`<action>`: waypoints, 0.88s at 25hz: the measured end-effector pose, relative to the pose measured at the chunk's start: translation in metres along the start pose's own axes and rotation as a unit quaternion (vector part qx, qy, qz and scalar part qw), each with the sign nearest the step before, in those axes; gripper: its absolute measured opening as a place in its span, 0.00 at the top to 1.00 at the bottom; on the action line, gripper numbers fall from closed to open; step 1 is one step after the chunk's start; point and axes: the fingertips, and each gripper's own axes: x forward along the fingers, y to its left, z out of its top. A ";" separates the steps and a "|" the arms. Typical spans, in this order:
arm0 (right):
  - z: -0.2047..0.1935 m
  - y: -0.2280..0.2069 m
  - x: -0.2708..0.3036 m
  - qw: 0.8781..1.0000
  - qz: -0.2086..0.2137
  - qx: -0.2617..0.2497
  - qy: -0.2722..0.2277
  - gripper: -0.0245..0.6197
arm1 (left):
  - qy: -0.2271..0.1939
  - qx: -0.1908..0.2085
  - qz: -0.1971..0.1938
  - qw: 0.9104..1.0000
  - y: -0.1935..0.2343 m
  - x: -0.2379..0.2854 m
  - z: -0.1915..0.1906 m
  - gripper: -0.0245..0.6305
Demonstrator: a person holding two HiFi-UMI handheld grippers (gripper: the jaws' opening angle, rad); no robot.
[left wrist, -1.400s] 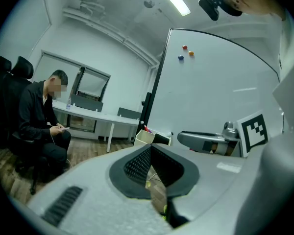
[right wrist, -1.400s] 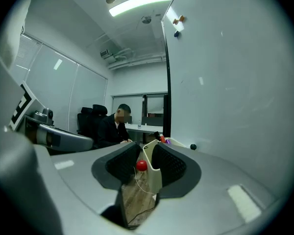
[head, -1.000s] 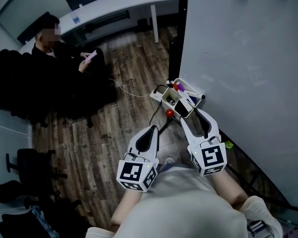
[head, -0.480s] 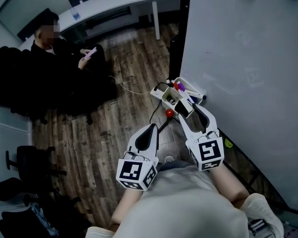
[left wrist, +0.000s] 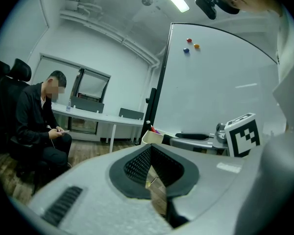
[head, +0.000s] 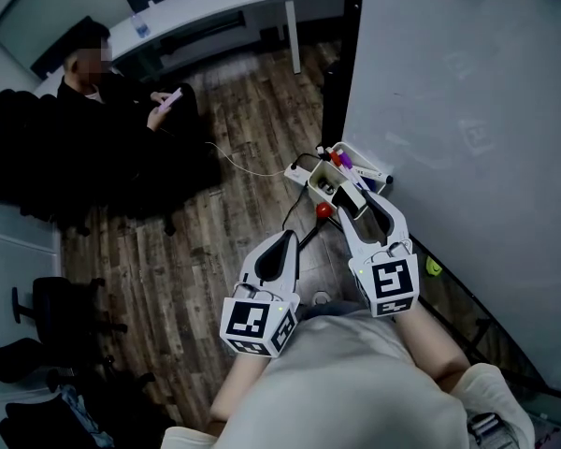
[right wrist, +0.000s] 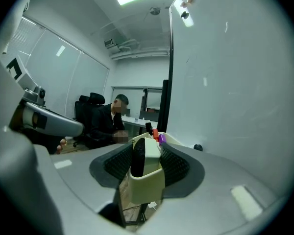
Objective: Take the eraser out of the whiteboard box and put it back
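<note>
Dark wood floor (head: 168, 269) fills the head view, with a whiteboard (head: 467, 110) down the right side and a seated person (head: 93, 129) at upper left. Right of centre, the right claw (head: 348, 204) is closing on the eraser (right wrist: 146, 155), which stands upright in the cream whiteboard box (right wrist: 148, 187) in front of the markers (right wrist: 156, 133). Its pads meet both faces. The left claw (head: 282, 249), lower centre, is clenched and empty.
</note>
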 end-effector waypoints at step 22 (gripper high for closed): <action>-0.004 -0.007 0.000 0.999 -0.046 0.017 -0.007 0.73 | 0.014 0.003 -0.053 0.998 0.003 0.012 -0.001 0.96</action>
